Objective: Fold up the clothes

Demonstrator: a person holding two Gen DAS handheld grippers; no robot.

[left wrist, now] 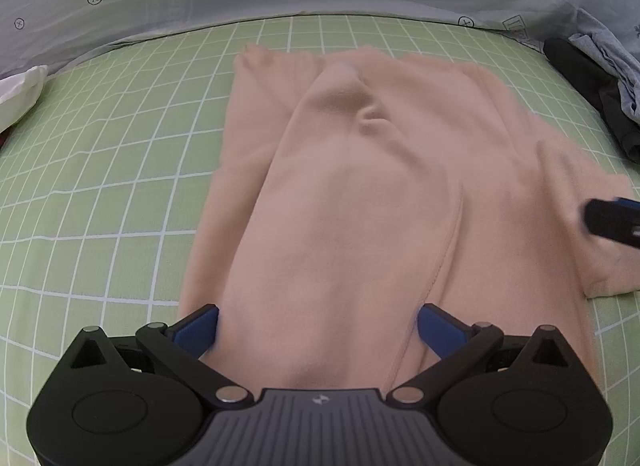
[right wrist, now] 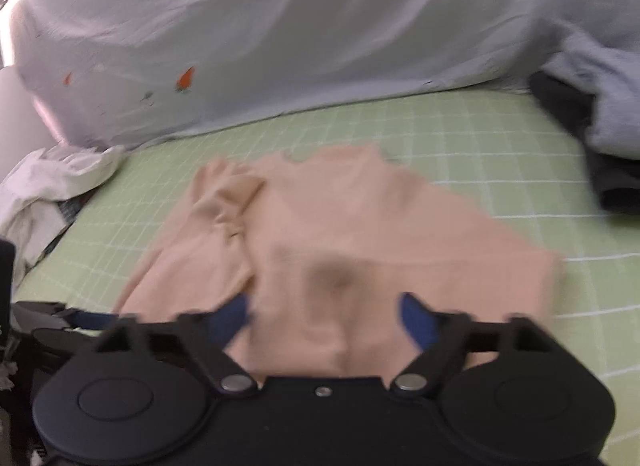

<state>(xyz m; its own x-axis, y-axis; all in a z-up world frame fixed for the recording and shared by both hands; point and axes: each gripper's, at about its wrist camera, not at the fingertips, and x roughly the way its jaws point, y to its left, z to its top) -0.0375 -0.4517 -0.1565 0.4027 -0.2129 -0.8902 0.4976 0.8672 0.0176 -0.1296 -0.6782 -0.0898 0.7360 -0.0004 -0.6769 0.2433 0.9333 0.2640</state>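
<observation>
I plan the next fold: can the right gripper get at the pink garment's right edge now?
Probably yes: the right gripper is open above the pink garment, with nothing lying between it and that edge.

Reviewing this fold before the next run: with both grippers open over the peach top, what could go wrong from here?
1. The peach top lies askew, one flap sticking out at the right; a fold now could come out lopsided.
2. The folded-over layer has a pucker near its far end that may get pressed in.
3. The right gripper and left gripper hang open, so nothing pins the cloth.
</observation>
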